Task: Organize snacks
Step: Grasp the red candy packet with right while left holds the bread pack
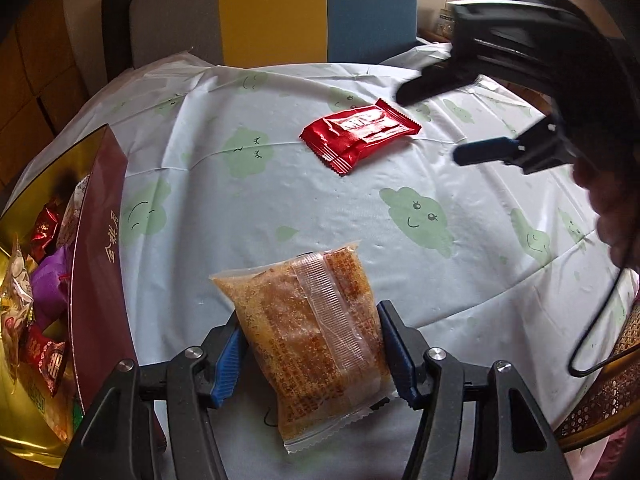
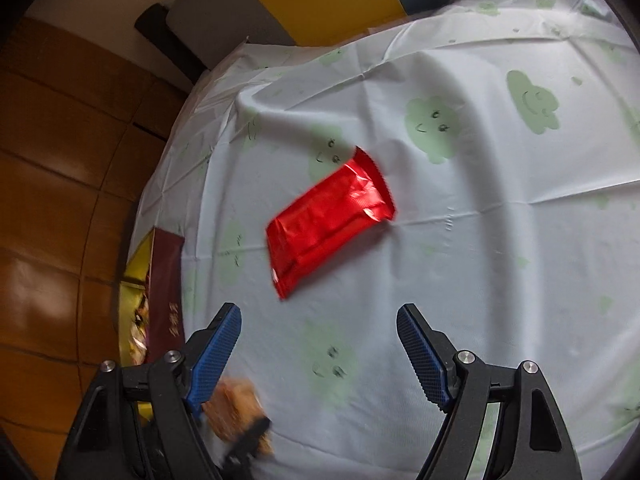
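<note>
A clear packet of orange-brown crispy snack (image 1: 308, 344) is held between the blue pads of my left gripper (image 1: 314, 344), which is shut on its two long sides; its lower end hangs over the gripper's bar. A shiny red packet (image 1: 360, 134) lies flat further out on the tablecloth. My right gripper (image 1: 444, 124) hovers open just to its right. In the right wrist view the red packet (image 2: 328, 220) lies a little beyond my open right gripper (image 2: 318, 312), nothing between the fingers. The orange packet (image 2: 236, 412) shows at the lower left.
A gold box with a maroon wall (image 1: 100, 264) stands at the table's left edge, with several wrapped snacks inside. Tablecloth (image 1: 320, 208) has green cloud prints. Chair backs (image 1: 280, 12) stand behind the far edge, a wicker chair (image 1: 608, 384) at right. A person's hand (image 1: 612, 208) holds the right gripper.
</note>
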{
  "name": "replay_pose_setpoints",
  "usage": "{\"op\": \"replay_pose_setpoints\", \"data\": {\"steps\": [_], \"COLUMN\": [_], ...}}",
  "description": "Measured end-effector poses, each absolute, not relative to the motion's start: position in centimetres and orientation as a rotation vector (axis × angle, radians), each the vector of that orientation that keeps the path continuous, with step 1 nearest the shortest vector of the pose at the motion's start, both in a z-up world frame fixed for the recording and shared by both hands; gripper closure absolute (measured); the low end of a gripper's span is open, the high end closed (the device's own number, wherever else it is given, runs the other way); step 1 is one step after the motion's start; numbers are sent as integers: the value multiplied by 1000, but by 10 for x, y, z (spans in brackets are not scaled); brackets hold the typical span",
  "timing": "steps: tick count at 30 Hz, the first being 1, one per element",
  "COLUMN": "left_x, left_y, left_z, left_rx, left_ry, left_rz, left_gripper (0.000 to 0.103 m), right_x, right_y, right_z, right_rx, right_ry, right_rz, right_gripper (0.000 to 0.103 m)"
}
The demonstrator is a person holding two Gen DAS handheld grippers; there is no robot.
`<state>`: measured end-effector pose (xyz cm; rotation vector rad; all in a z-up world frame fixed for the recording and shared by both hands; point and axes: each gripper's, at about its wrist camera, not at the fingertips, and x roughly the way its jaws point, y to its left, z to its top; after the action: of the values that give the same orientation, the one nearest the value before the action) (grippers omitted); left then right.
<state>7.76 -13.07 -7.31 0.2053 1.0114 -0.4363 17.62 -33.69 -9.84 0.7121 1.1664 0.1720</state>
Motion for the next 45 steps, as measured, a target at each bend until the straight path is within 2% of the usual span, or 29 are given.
{"op": "replay_pose_setpoints", "data": {"steps": [11,16,20,22,25,35,39,43,45], "left_x": [70,68,68,67,65,67,66,65,65], "left_y": [-123,-122,-121,-121,-120,-121,-123,-124,-125], "left_z": [-74,-74,-75,-75,-75,-75,-75,-75,-75], "left_rx": [170,155,151,151,149,151,156,164,167], "left_ry": [982,977,978,977,974,972,971,967,968], "left_rz": [-456,-463,-464,-465,-468,-464,-459,-452,-448], "left_gripper": [41,41,41,41,41,41,41,41,41], "right_x": [256,285,296,294,288,197,169,159,152], "right_y": [-310,-277,-247,-239,-240,-260,-275,-296,-309], "right_z": [-110,-109,-111,-110,-107,-96,-105,-103,-102], "right_rx": [681,451,203,94,83,-111,-154,-12,88], "right_ry": [1195,1235,1258,1242,1238,1308,1345,1309,1285], "right_rz": [18,-11,-37,-26,15,348,332,285,262], "right_gripper": [22,20,21,30,36,37,34,14,14]}}
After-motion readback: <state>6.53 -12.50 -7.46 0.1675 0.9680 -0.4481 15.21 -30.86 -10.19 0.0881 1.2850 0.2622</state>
